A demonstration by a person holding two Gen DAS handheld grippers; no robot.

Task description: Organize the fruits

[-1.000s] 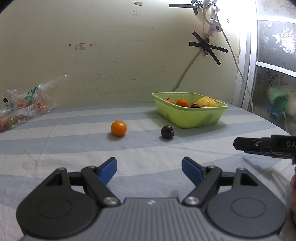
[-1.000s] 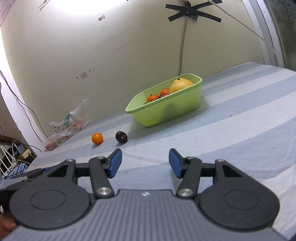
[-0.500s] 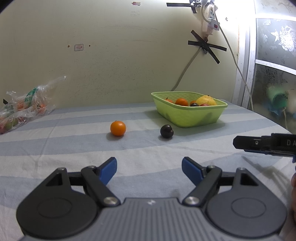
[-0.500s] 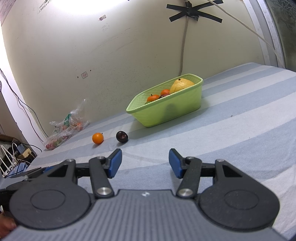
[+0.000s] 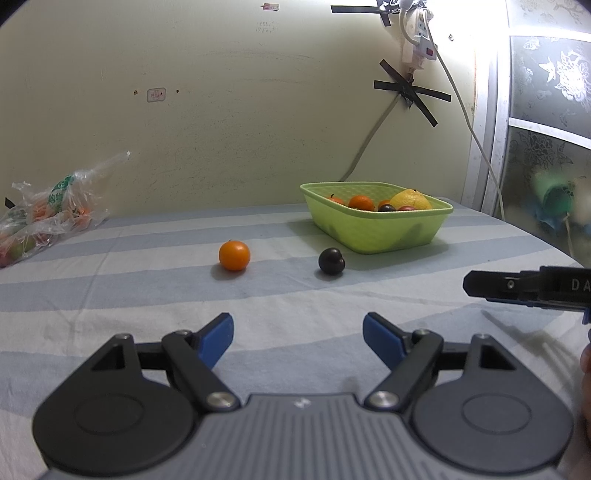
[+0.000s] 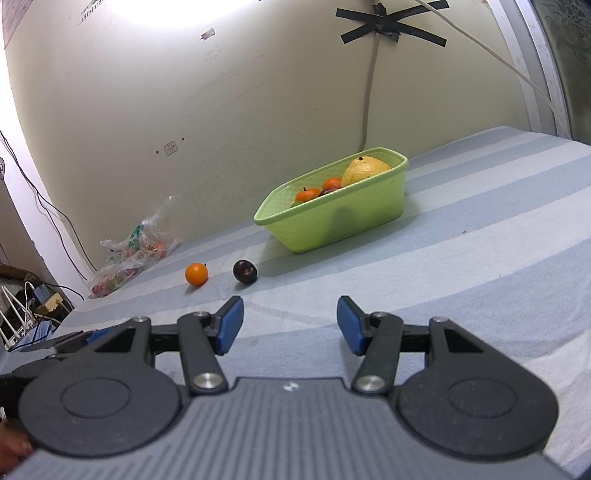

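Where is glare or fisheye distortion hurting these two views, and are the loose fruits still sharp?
Left wrist view: glare burns out the upper right by the power strip; the frosted window is blurred; the orange and dark plum are sharp, with soft shadows. Right wrist view: glare whitens the wall at top; the striped cloth tilts and bows; the green basket is crisp.

A lime-green basket [image 5: 373, 236] holds orange, dark and yellow fruit. Near it on the worktop [image 5: 147, 295], covered in pale blue and white stripes, lie an orange fruit [image 5: 234, 255] and a dark purple plum [image 5: 331, 261]. Both black tongs have blue pads [image 5: 216, 338]. The far wall [image 5: 221, 129] is cream.
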